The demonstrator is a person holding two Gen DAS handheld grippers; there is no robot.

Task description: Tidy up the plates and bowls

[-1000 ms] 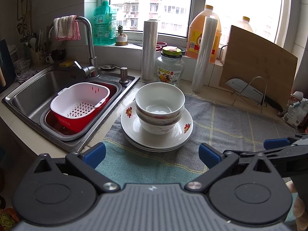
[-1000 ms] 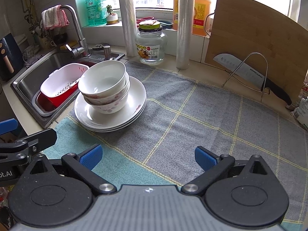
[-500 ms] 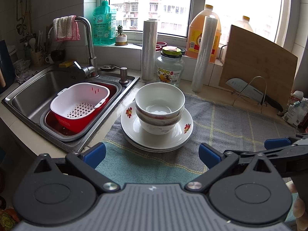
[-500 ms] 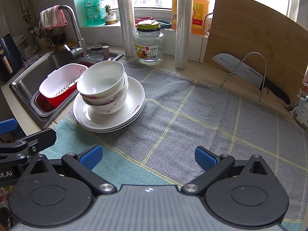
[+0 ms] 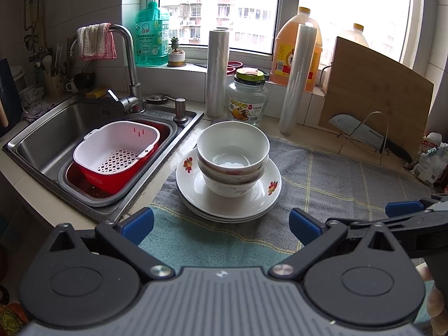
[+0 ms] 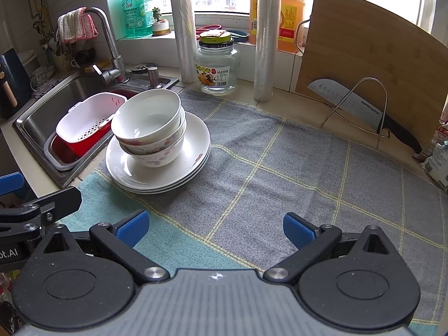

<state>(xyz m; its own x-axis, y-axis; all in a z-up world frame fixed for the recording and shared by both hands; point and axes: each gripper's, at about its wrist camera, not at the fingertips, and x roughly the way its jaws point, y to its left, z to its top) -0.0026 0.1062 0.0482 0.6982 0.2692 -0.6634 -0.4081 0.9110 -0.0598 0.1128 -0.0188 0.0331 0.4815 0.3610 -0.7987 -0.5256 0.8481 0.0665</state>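
The left gripper (image 5: 221,224) is held low over the near edge of the cloth (image 5: 322,184), its blue-padded fingers spread wide with nothing between them, and the right gripper (image 6: 214,231) hovers just beside it in the same way, fingers apart and empty above the grey and teal checks. Straight ahead of the left gripper, and ahead and to the left of the right one, the bowls (image 5: 232,151) sit nested one inside another (their exact number is hard to tell from the rims) on top of the stacked plates (image 5: 196,190), which rest on the cloth's left part close to the sink (image 5: 42,142). In the sink a white strainer basket (image 5: 114,148) sits inside a red tub. Behind the stack stand a glass jar (image 5: 247,103) and two upright rolls of film (image 5: 217,72); to the right a knife (image 6: 361,109) lies in a wire rack before a leaning cutting board (image 6: 364,56).
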